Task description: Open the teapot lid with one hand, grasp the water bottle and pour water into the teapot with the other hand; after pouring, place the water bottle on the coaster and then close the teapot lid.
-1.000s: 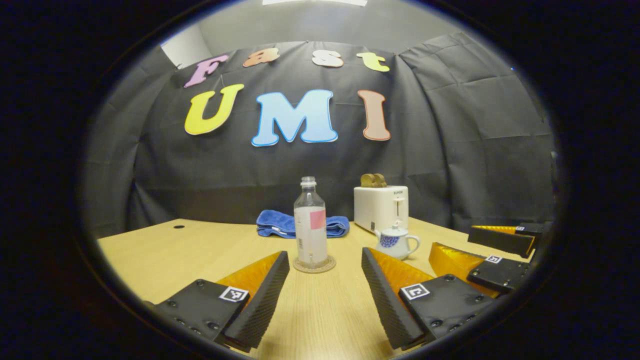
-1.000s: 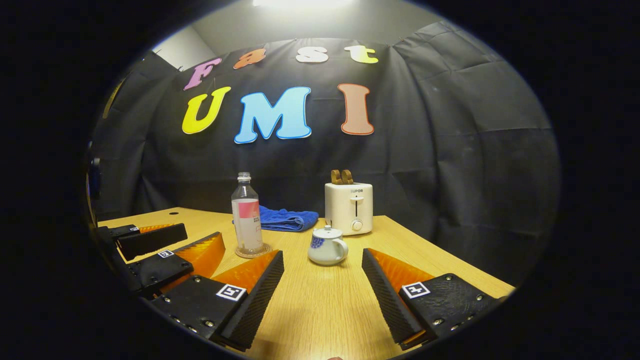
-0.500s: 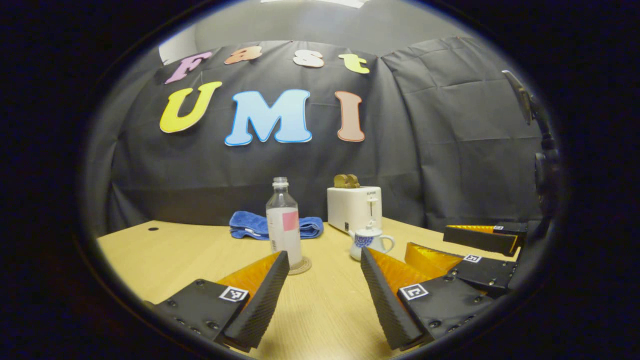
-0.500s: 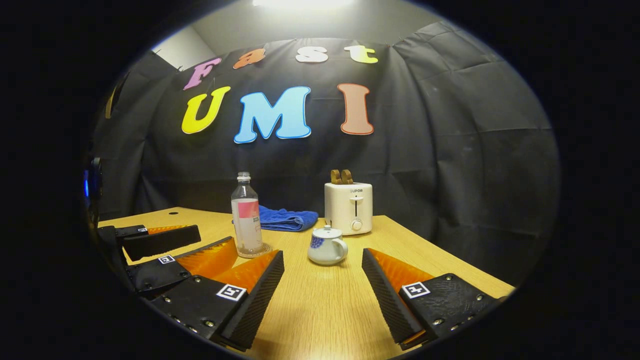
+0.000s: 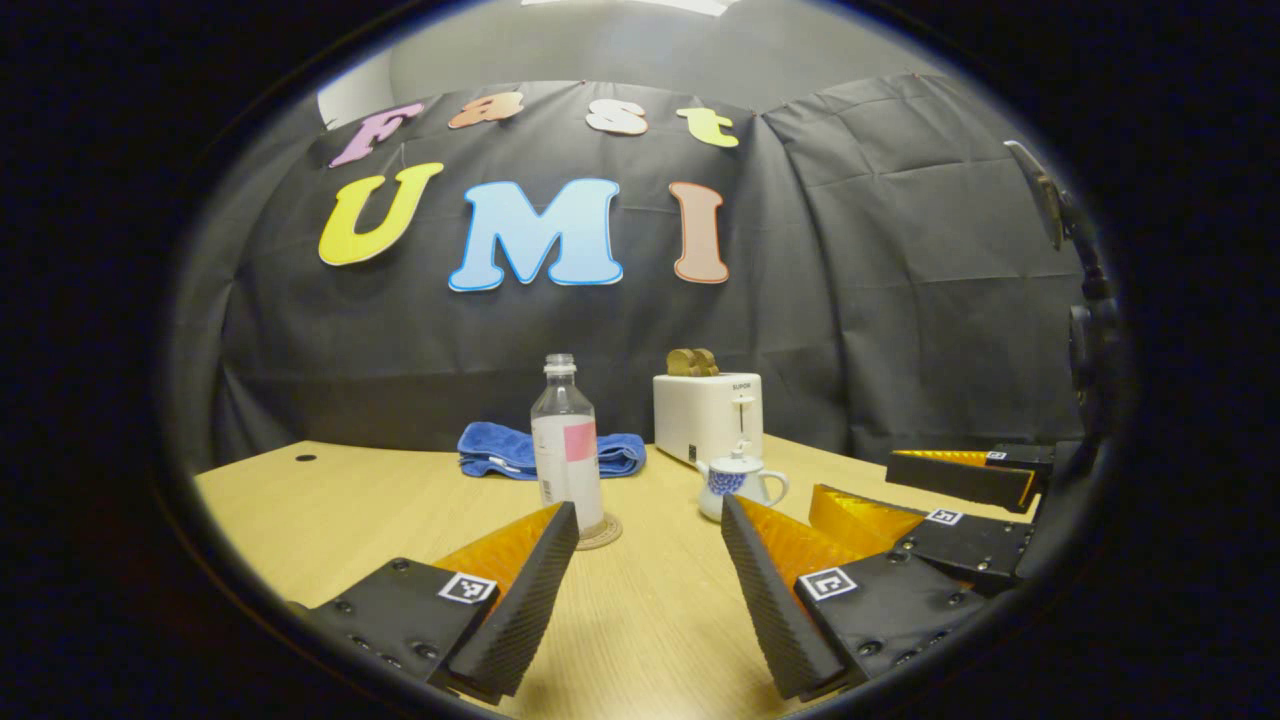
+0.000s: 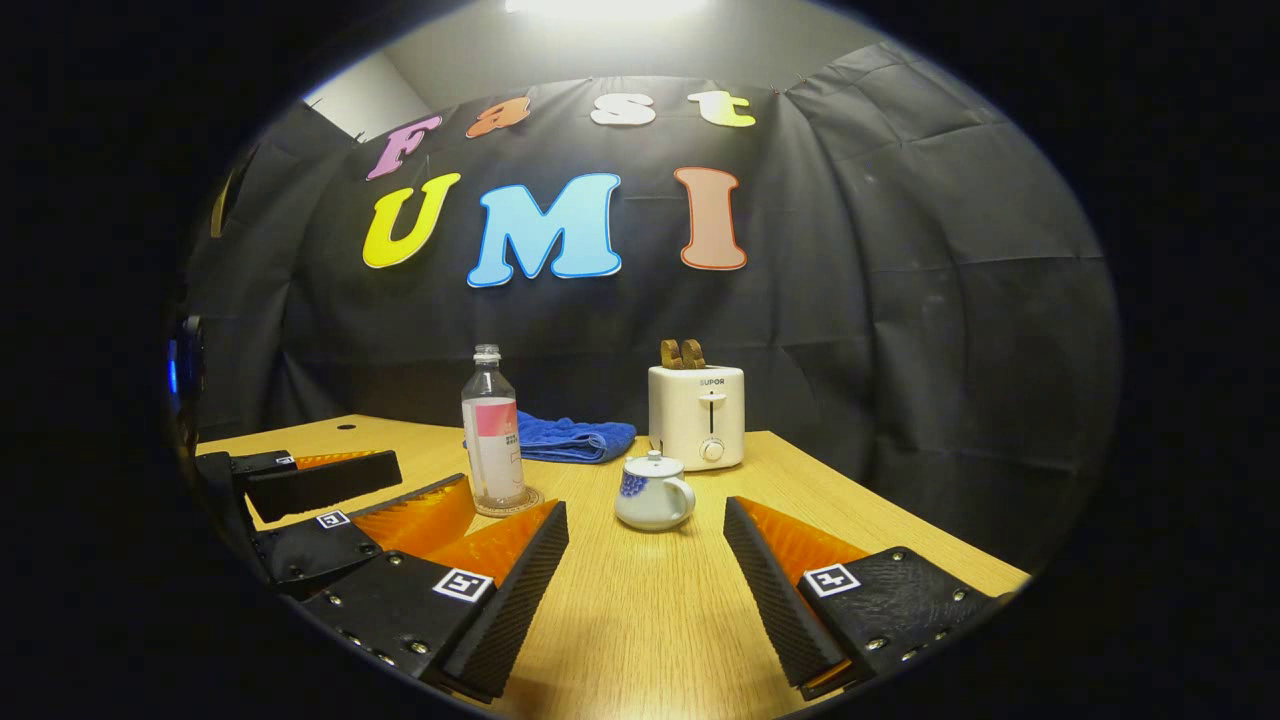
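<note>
A clear water bottle (image 5: 567, 445) with a pink label and no cap stands upright on a round coaster (image 5: 603, 535) mid-table. To its right sits a small white teapot (image 5: 742, 487) with blue pattern, its lid (image 5: 740, 459) on. My left gripper (image 5: 648, 510) is open and empty, a good way short of both. The right gripper (image 5: 852, 478) shows at the right edge. In the right gripper view the bottle (image 6: 492, 440), coaster (image 6: 512, 503) and teapot (image 6: 655, 497) lie ahead. My right gripper (image 6: 645, 510) is open and empty there, with the left gripper (image 6: 430, 478) open at its left.
A white toaster (image 6: 697, 417) with bread slices stands behind the teapot. A folded blue towel (image 6: 575, 439) lies behind the bottle. The wooden table (image 6: 640, 620) ends close on the right, and a small hole (image 5: 305, 458) is near its far left corner.
My left gripper swung right over the first half second, so the bottle and teapot slid left in its view. Since then it has held still. The right gripper stayed put.
</note>
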Motion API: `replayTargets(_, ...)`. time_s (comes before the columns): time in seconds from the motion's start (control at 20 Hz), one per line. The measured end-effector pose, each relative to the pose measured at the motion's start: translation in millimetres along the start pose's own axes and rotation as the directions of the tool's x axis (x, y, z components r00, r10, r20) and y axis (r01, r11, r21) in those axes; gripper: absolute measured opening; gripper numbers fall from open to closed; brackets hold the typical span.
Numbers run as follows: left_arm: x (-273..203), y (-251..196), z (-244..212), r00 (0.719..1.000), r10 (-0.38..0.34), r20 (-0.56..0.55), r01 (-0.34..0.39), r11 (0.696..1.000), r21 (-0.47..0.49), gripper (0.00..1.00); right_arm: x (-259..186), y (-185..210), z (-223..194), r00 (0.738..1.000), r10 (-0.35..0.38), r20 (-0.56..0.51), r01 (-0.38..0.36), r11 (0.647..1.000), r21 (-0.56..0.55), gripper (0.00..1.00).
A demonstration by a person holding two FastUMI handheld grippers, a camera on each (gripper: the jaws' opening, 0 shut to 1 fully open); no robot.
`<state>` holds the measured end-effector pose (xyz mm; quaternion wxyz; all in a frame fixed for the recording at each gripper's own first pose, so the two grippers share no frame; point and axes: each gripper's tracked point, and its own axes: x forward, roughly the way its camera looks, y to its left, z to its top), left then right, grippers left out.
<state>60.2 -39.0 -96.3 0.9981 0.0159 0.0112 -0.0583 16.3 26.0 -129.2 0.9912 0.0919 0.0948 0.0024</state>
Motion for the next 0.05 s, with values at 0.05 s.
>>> replayTargets(0.05, 0.7, 0.6, -0.9, 1.000, 0.000, 0.000, 0.000, 1.000, 0.000, 0.99, -0.2, -0.2, 0.2, 1.000, 0.000, 0.001, 0.000, 1.000, 0.000, 0.97)
